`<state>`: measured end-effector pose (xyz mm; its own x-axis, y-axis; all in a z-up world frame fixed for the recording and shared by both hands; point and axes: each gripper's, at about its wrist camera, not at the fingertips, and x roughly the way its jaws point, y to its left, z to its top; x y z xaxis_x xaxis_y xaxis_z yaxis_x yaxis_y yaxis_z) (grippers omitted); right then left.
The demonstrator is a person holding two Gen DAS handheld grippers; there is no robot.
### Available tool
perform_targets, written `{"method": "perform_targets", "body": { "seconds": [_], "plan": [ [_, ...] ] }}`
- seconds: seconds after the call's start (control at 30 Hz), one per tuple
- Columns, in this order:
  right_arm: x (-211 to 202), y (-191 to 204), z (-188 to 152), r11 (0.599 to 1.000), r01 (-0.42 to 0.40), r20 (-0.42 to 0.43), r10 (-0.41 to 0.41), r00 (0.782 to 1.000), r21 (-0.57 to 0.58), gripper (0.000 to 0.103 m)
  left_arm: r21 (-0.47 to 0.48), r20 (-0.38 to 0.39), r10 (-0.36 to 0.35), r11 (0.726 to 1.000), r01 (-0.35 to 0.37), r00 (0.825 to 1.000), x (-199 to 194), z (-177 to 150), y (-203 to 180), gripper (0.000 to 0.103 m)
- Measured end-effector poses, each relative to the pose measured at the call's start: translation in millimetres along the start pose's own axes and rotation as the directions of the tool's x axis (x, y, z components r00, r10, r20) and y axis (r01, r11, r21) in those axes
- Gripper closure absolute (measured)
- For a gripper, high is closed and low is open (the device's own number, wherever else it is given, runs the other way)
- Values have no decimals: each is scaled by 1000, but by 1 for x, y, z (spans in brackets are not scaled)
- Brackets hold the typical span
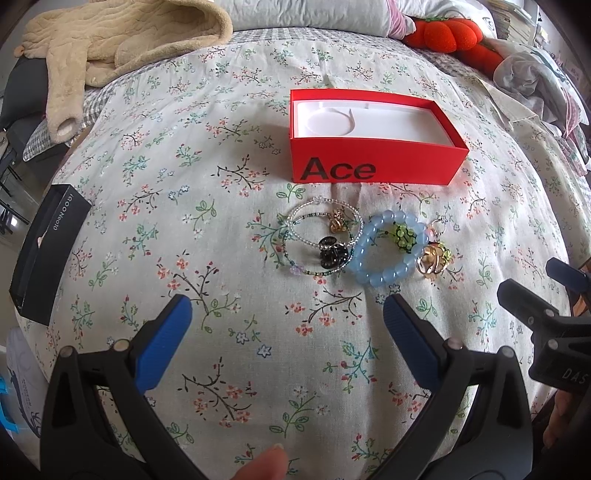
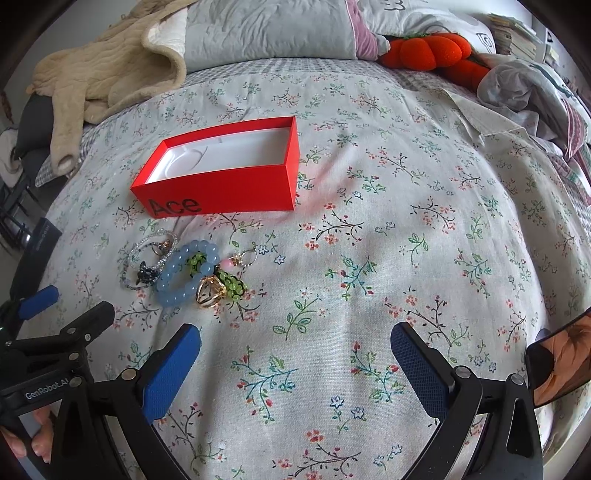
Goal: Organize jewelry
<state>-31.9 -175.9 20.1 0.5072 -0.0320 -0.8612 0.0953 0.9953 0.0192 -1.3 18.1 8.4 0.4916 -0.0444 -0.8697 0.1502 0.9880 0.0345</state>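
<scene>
Jewelry lies in a small cluster on a pale floral-print bedspread, just in front of the open red cardboard box with a white moulded liner and "Ace" printed in black on its front wall. That bedspread is the largest thing in both views, and it carries everything else. At its far edge sit a beige quilted fleece garment, grey pillows and an orange plush toy; a crumpled grey cloth lies to the right. A black slim rectangular box with white lettering rests at the bed's left edge, well apart from the cluster.

The left gripper hangs above the sheet with its blue-padded fingers spread wide and nothing between them. The right gripper is likewise spread apart and empty, over bare sheet to the right of the pieces.

Within the cluster, the chunky light-blue bead bracelet is the biggest piece. Beside it on the left lie thin clear and green seed-bead bracelets, overlapping one another, with a dark charm and a small gold charm on them. A green beaded ornament sits inside the blue ring, and a gold wire ring touches its right side; how the small pink bead and loop attach is probably too fine to tell.
</scene>
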Motion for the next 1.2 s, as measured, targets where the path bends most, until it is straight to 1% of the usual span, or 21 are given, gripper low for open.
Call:
{"method": "perform_targets", "body": {
  "seconds": [0.47,0.63,0.73,0.77,0.87,0.9,0.97,1.0,1.1,1.13,1.2],
  "plan": [
    [0,-2,1,1000,4,2,-4,1000,4,0,4,6,2,1000,-2,1000,-2,0,-1,0],
    [3,-2,3,1000,16,-2,-16,1000,2,0,16,7,14,1000,-14,1000,1,1,0,0],
    [5,-1,3,999,32,3,-32,999,-13,0,17,25,4,1000,-4,1000,0,3,1,0],
    [5,-1,3,999,39,6,-39,999,-18,0,11,42,-5,1000,4,999,-2,3,1,0],
    [8,3,4,998,27,4,-27,1000,-55,0,-1,76,-80,997,80,994,-6,6,3,0],
    [9,5,5,997,20,-4,-20,1000,-73,0,6,75,-86,996,85,994,-5,7,4,0],
    [10,9,6,995,19,-14,-21,1000,-103,0,23,46,-81,997,80,996,-2,11,3,0],
    [10,10,8,993,15,-19,-17,1000,-114,0,25,23,-90,996,89,996,1,14,5,0],
    [9,13,15,993,-7,-40,2,999,-121,0,-32,-28,-154,988,153,988,6,23,15,0],
    [9,13,20,993,-15,-46,9,999,-119,0,-37,-36,-163,986,161,986,6,26,17,0],
    [8,14,29,993,-30,-58,24,998,-112,0,-8,-29,-175,985,175,984,4,33,17,0]
  ]
}}
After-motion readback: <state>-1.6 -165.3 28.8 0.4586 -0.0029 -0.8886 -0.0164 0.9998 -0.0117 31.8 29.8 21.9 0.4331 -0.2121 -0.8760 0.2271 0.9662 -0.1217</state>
